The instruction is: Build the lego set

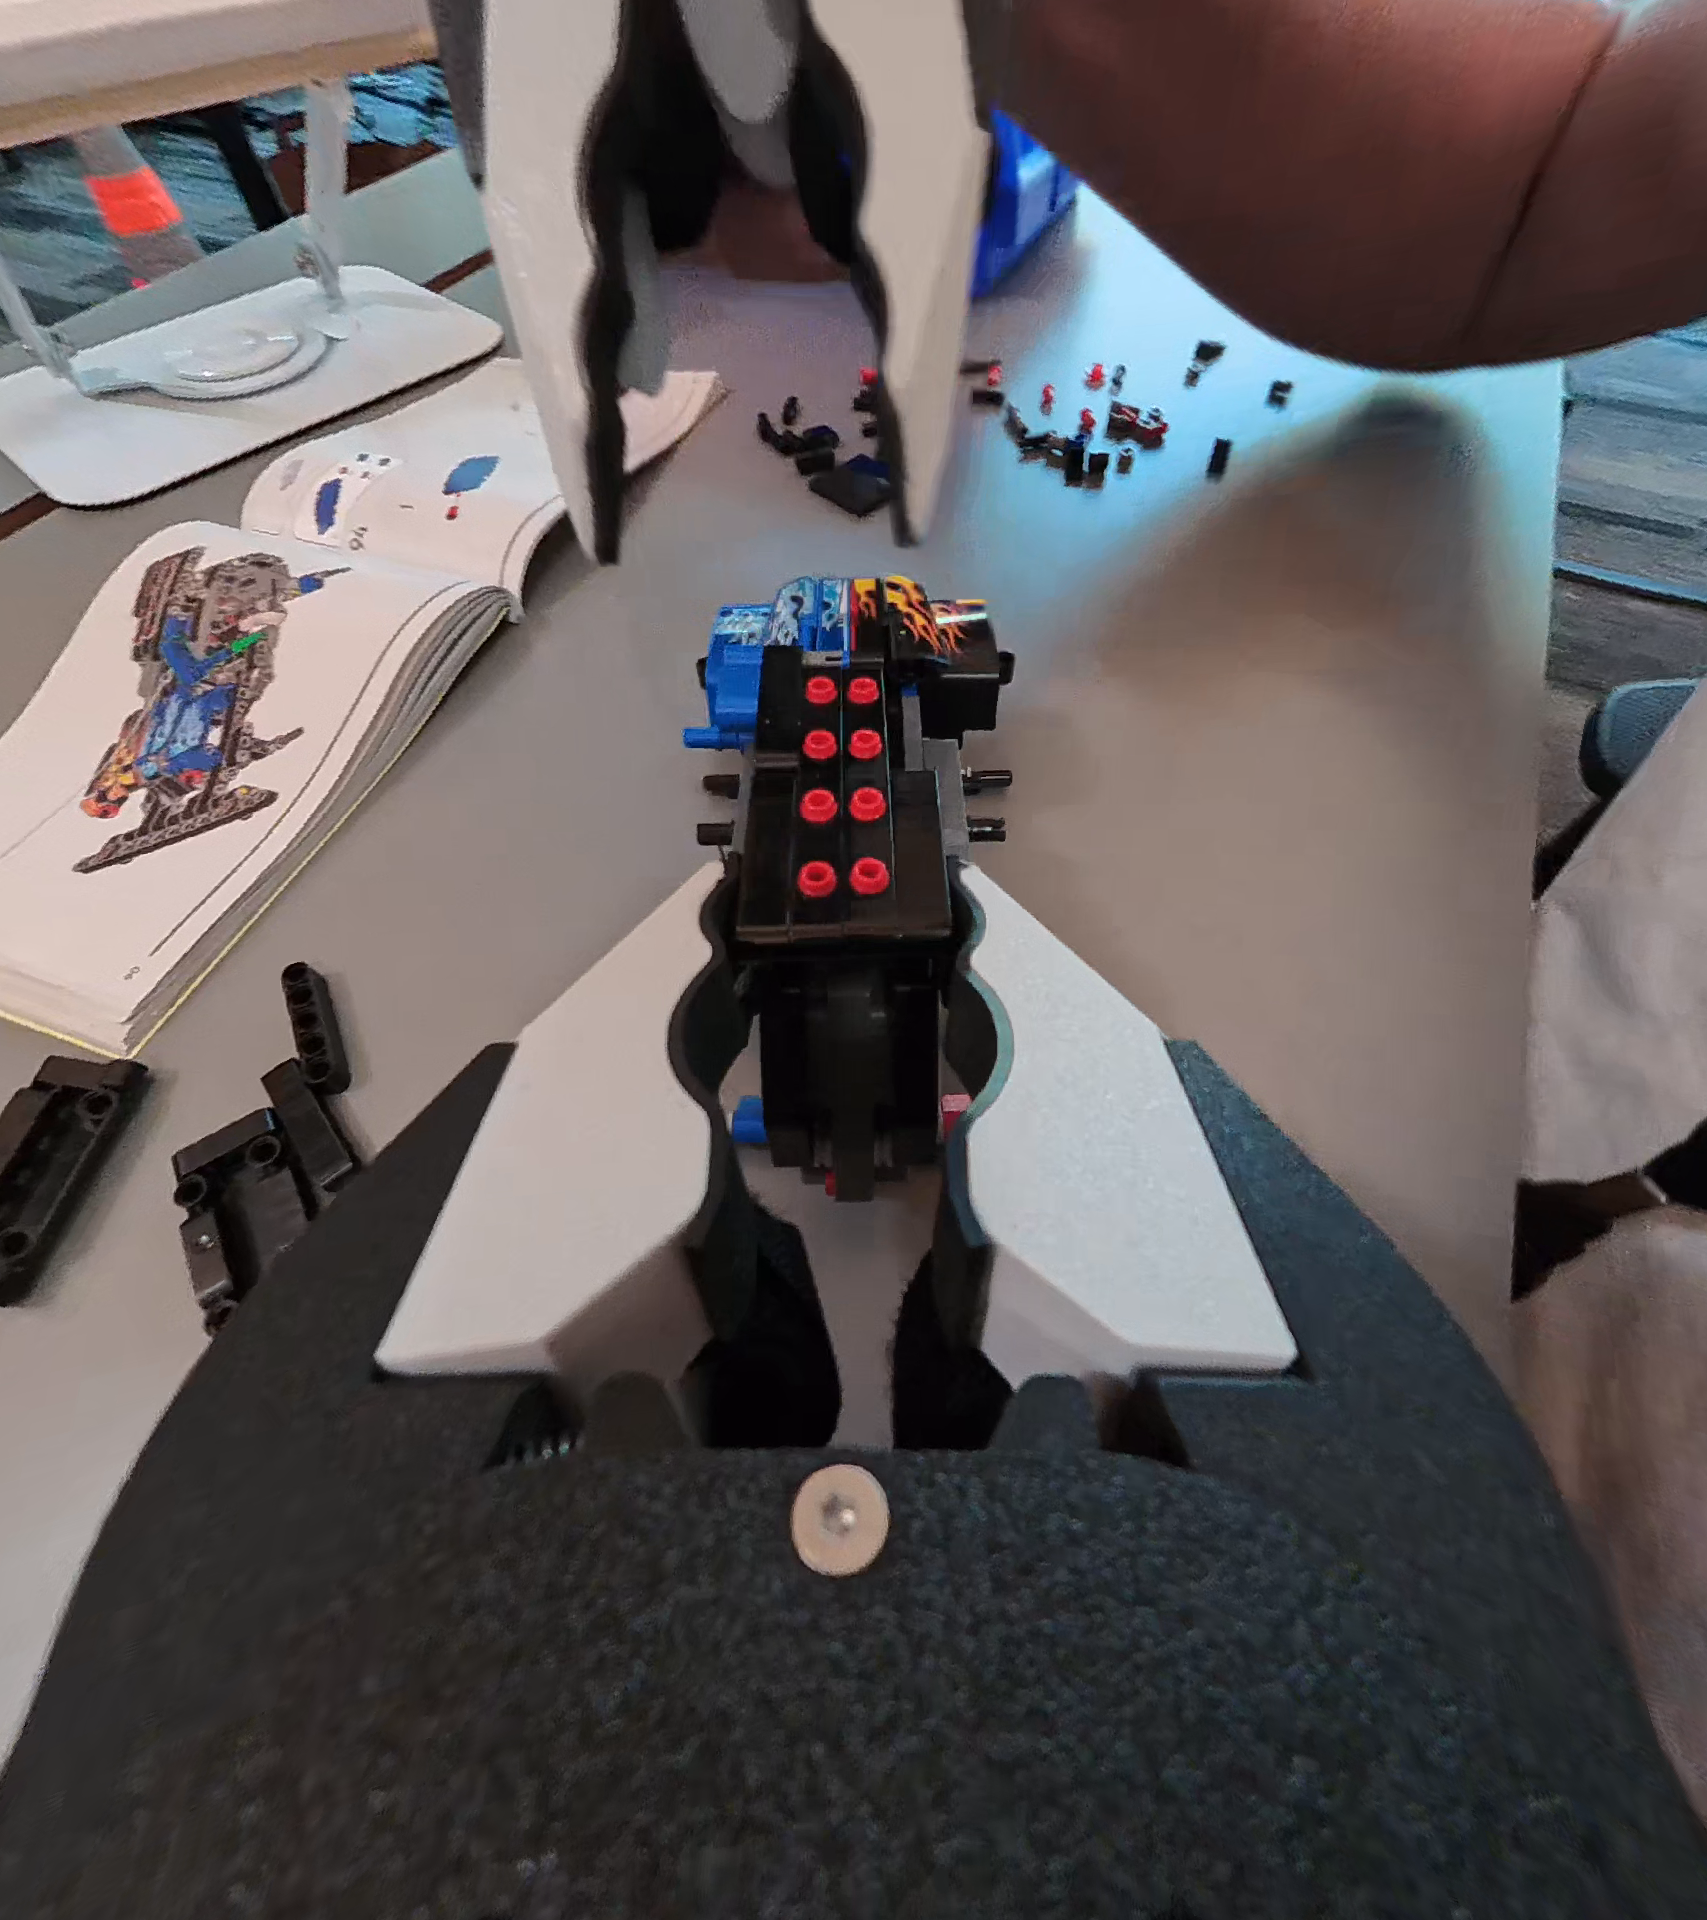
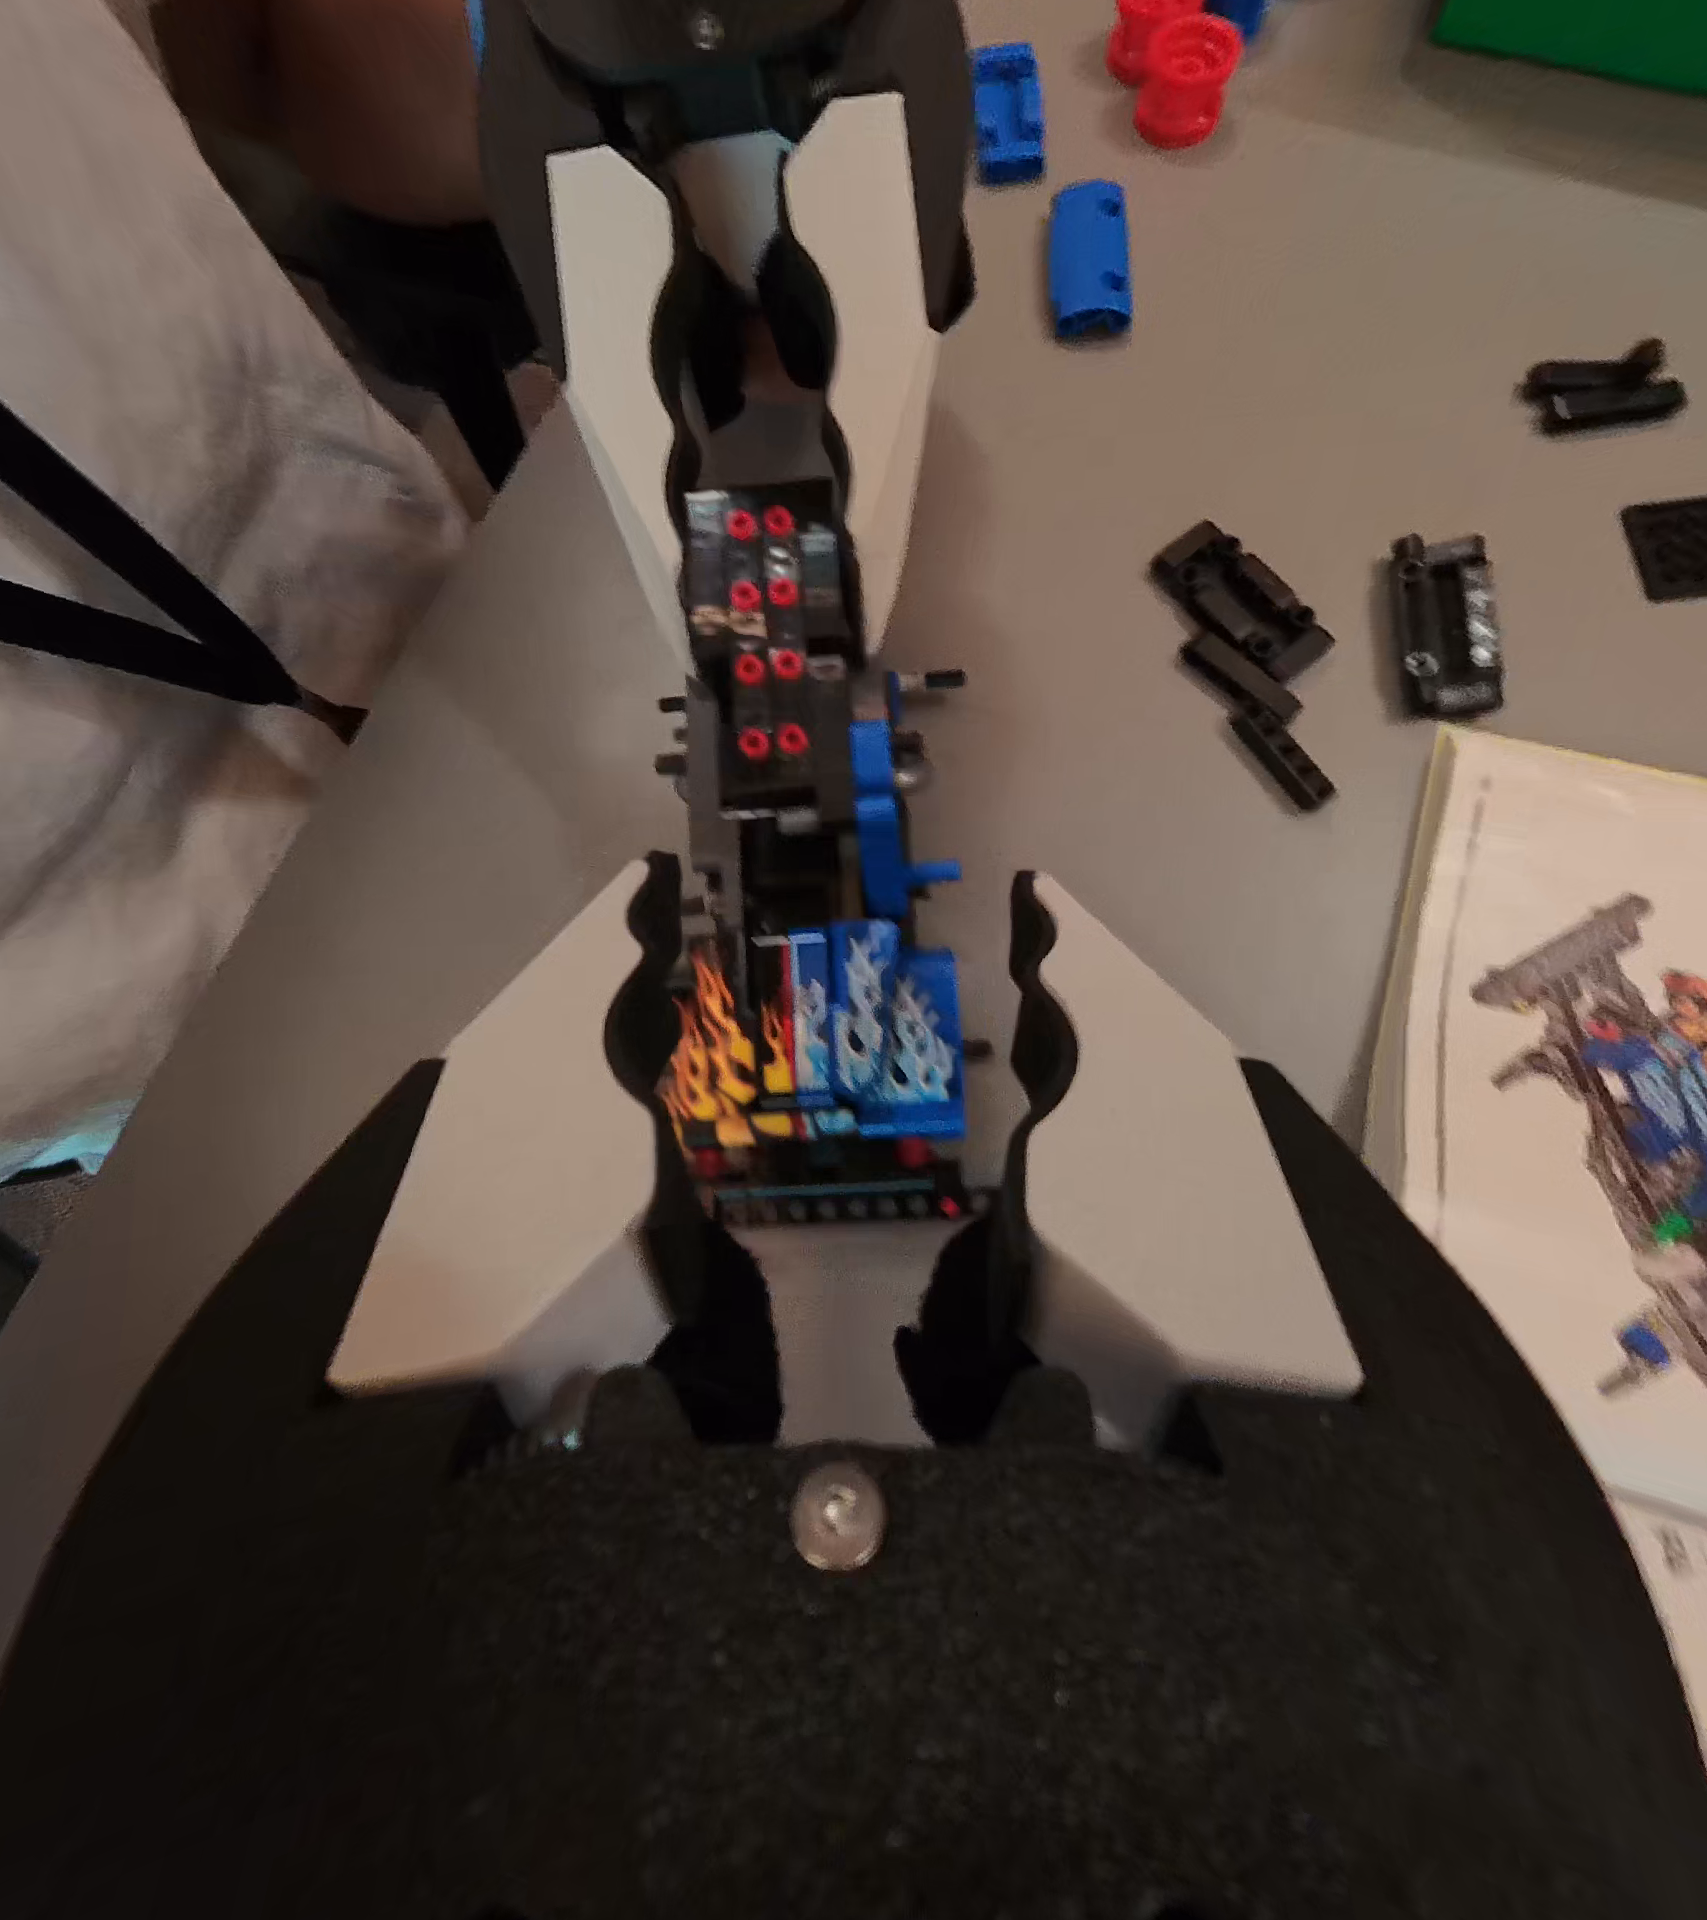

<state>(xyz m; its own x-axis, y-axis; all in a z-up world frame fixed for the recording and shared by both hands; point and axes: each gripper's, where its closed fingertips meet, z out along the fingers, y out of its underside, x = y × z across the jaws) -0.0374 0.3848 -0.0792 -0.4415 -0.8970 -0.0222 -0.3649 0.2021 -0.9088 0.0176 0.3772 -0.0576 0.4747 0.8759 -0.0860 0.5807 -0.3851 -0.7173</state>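
Observation:
The half-built lego car is black with red studs on top, with blue and orange flame panels at its far end. My left gripper is shut on its near black end and holds it over the grey table. My right gripper is open, its fingers on either side of the flame-panel end of the car. In the left wrist view the right gripper hangs open just above that end. In the right wrist view the left gripper clamps the far end.
An open instruction booklet lies at the left, also in the right wrist view. Loose black beams, a black panel, small parts, blue pieces and red wheels are scattered. A person's arm is above. About 7 centimeters separates my left fingertips from my right. The black panel is about equally far from each gripper, around 20 centimeters. It turns up in the right wrist view as well.

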